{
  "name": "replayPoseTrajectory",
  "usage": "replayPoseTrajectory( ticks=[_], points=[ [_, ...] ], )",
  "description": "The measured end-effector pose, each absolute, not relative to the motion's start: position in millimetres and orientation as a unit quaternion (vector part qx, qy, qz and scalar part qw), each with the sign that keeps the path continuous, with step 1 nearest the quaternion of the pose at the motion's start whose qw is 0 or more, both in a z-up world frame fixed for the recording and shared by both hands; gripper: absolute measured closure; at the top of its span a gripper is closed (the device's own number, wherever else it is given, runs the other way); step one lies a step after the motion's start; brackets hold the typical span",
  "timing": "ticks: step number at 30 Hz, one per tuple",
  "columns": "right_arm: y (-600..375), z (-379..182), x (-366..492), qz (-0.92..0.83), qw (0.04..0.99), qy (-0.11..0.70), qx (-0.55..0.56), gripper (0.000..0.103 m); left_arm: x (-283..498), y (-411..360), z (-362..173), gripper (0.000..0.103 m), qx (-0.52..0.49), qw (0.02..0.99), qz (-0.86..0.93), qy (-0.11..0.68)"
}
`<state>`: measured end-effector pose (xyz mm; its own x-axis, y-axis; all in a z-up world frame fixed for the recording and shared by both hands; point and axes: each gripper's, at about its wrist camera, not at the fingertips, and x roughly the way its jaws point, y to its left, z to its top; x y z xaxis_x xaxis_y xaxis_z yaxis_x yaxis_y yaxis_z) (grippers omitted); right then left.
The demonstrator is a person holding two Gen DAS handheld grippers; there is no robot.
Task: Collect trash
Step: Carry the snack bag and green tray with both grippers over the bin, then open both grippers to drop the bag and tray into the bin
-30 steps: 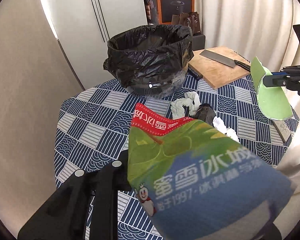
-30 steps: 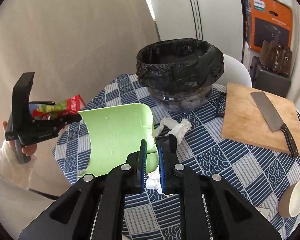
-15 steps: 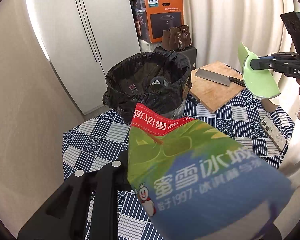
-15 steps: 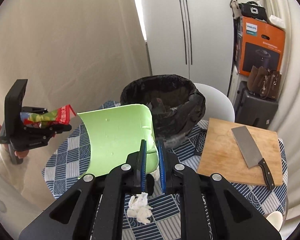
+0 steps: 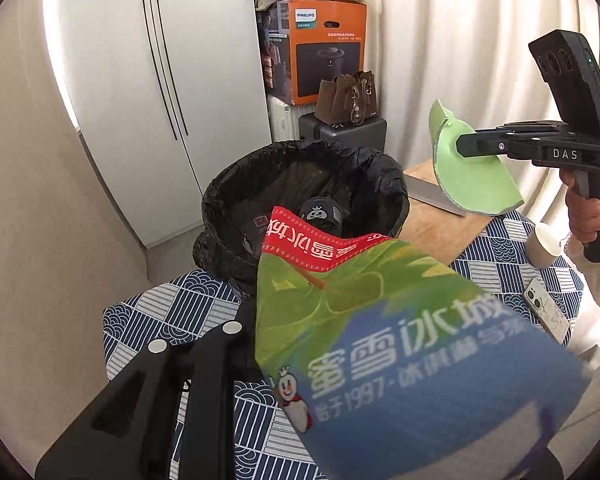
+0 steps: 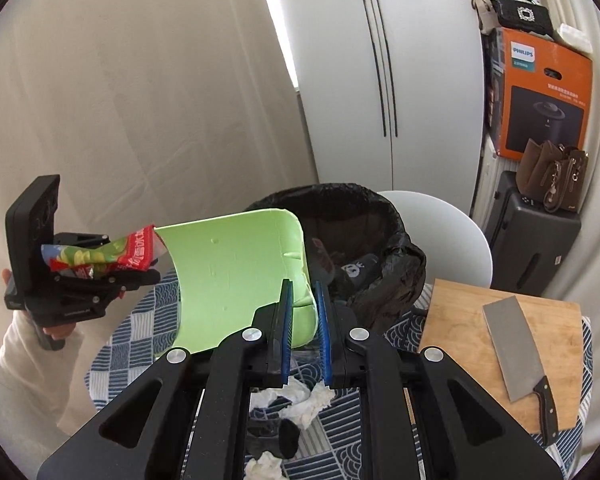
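My left gripper (image 6: 140,276) is shut on a crumpled green, red and blue paper bag (image 5: 380,332), held above the table's near edge in front of the bin; the bag also shows in the right wrist view (image 6: 100,258). My right gripper (image 6: 304,312) is shut on a curved piece of green foam (image 6: 236,276), raised to the right of the bin; the foam also shows in the left wrist view (image 5: 472,178). The bin (image 5: 304,188) has a black liner and holds dark trash; it also shows in the right wrist view (image 6: 364,236).
Crumpled white tissues (image 6: 300,400) and a dark scrap (image 6: 284,436) lie on the blue patterned tablecloth (image 5: 172,312). A cleaver (image 6: 516,348) rests on a wooden board (image 6: 460,320). A phone (image 5: 546,308) and a small cup (image 5: 544,244) are at the right.
Both grippers have risen with their loads and come closer to the bin. The view now looks down into the bin from higher up.
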<state>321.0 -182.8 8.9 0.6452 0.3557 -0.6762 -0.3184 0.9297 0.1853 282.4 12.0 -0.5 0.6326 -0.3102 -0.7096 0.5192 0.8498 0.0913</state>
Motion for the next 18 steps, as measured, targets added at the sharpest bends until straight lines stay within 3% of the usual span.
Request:
replayPoseTrajectory(
  ticks=[14, 16, 17, 18],
  points=[
    [-180.5, -48.1, 429.0, 0.191, 0.894, 0.405, 0.014, 0.09, 361.0, -13.4, -13.7, 0.076, 0.165, 0.893, -0.253, 0.332],
    [-178.4, -51.3, 434.5, 0.184, 0.897, 0.401, 0.003, 0.082, 366.4, -14.1, -19.1, 0.066, 0.17, 0.897, -0.248, 0.323],
    [-176.8, -52.1, 436.6, 0.176, 0.9, 0.399, -0.006, 0.073, 367.0, -14.1, -20.7, 0.048, 0.171, 0.898, -0.252, 0.316],
    [-176.1, -51.8, 438.0, 0.164, 0.904, 0.395, -0.015, 0.044, 366.7, -14.1, -21.9, 0.024, 0.173, 0.9, -0.255, 0.309]
  ],
)
